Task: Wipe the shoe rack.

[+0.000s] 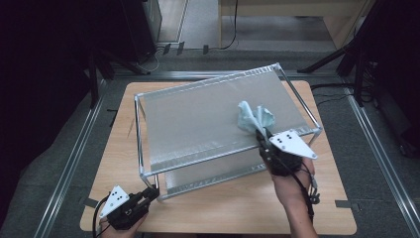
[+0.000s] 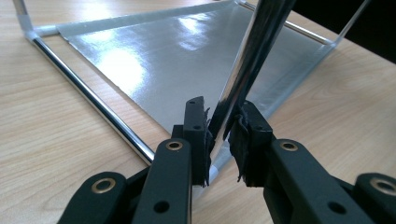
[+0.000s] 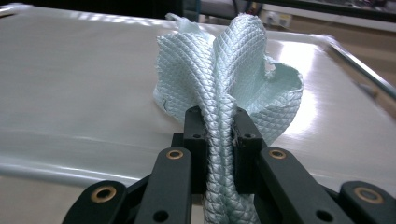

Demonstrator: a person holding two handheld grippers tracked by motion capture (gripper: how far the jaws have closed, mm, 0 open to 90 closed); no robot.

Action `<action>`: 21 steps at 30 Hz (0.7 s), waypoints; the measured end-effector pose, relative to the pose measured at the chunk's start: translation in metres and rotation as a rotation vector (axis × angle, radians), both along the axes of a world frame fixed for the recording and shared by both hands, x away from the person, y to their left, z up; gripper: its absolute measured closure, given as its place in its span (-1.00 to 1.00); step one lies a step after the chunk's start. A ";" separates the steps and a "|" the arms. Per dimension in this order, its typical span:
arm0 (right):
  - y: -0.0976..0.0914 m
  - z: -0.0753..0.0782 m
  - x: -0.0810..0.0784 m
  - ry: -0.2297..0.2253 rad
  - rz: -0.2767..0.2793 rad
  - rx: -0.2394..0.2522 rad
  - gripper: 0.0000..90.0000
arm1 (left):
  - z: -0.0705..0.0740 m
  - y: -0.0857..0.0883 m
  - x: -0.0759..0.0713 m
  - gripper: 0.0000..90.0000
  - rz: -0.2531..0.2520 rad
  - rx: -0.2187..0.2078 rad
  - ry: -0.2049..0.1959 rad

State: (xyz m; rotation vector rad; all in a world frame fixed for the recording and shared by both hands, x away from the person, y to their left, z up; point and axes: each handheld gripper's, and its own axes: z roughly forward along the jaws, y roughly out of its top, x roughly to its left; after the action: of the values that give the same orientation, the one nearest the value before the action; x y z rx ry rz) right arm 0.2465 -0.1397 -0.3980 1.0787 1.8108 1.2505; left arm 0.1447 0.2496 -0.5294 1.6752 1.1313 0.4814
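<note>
A two-tier metal rack (image 1: 148, 134) with silvery shelf sheets stands on the wooden table. My left gripper (image 1: 151, 194) is at the rack's near left corner, shut on its chrome leg (image 2: 243, 70), which runs up between the jaws (image 2: 219, 135). A pale green quilted cloth (image 1: 253, 118) lies bunched on the right part of the top shelf. My right gripper (image 1: 263, 138) is shut on that cloth (image 3: 224, 79), its folds pinched between the jaws (image 3: 220, 140) and fanning out above the shelf surface (image 3: 70, 93).
The wooden table (image 1: 237, 208) has bare room in front of the rack and along its left side. The lower shelf sheet (image 2: 163, 56) lies just above the tabletop. Metal floor rails (image 1: 69, 163) run along both sides of the table.
</note>
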 end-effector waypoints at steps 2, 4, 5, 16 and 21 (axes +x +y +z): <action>0.015 0.000 -0.003 -0.003 0.035 -0.008 0.78 | 0.000 -0.003 0.001 0.71 0.007 -0.007 0.004; 0.029 0.000 -0.006 -0.005 0.069 -0.019 0.78 | 0.000 -0.005 0.001 0.70 0.005 -0.006 0.005; 0.036 0.000 -0.007 -0.005 0.085 -0.022 0.77 | 0.000 -0.005 0.001 0.70 0.002 -0.006 0.006; 0.077 0.005 -0.018 0.000 0.244 -0.017 0.10 | 0.000 -0.007 0.002 0.70 -0.019 -0.002 0.004; 0.061 0.008 -0.025 0.004 0.200 0.007 0.21 | 0.000 -0.007 0.003 0.70 -0.021 -0.003 0.006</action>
State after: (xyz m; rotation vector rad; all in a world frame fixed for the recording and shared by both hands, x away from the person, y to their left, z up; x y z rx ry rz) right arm 0.2218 -0.0786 -0.3899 0.9222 1.9568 1.3720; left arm 0.1472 0.2423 -0.5298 1.6855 1.1164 0.4617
